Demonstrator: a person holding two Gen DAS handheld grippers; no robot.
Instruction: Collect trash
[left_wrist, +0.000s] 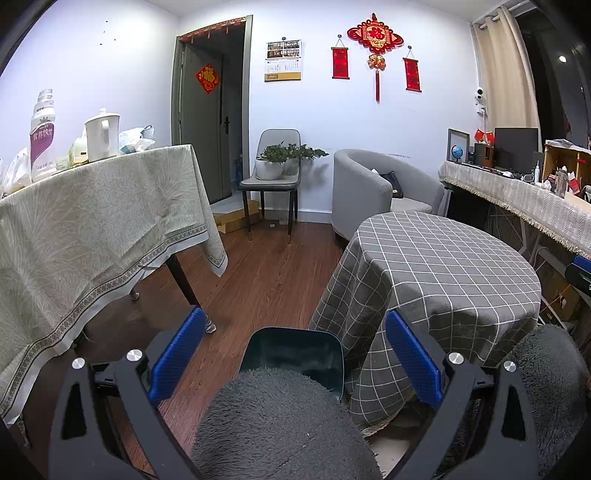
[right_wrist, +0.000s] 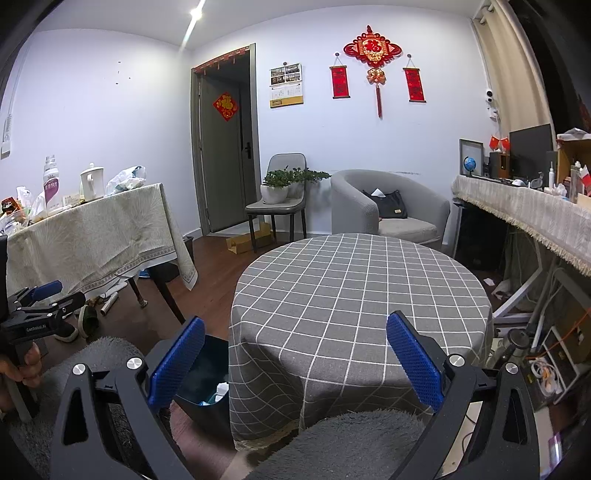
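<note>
Bin (right_wrist: 207, 384) on floor just left of round table (right_wrist: 362, 288), armchair (right_wrist: 388, 210) behind

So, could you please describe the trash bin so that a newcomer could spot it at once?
Start at the round table under the grey checked tablecloth. On the wooden floor at its left foot stands the dark, open-topped plastic bin. It is the only container there, with white and teal scraps showing inside.

A round table (right_wrist: 354, 288) under a grey checked cloth stands near, its top bare. On the wooden floor (left_wrist: 258, 273) just left of it sits a dark trash bin (right_wrist: 207, 391) with scraps inside. Far left, a cloth-covered table (right_wrist: 92, 229) carries a bottle (right_wrist: 51, 184), a white kettle (right_wrist: 92, 182) and plastic bags (right_wrist: 125, 179).
</note>
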